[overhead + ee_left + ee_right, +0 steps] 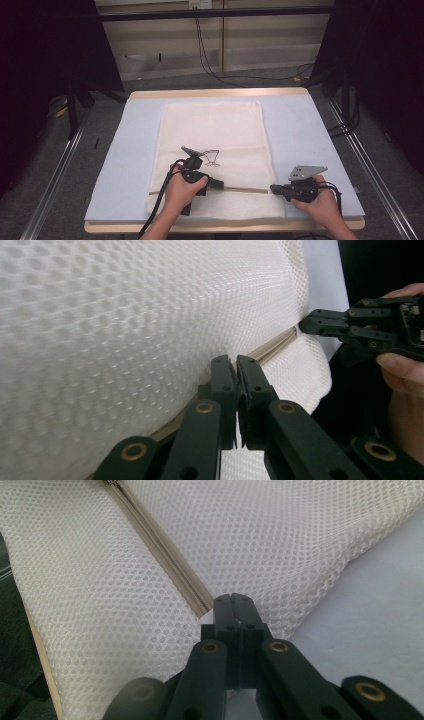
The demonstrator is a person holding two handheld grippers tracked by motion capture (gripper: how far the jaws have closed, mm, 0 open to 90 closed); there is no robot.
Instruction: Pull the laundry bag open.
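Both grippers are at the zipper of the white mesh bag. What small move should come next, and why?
Probably the left gripper should slide along the zipper toward the right gripper. Both look shut at the zipper line of the mesh bag, the right one at the bag's edge as if anchoring it. Whether the left one holds the pull I cannot tell.

The right gripper [234,600] has its jaws closed at the zipper's [165,555] end on the white mesh bag [280,535].
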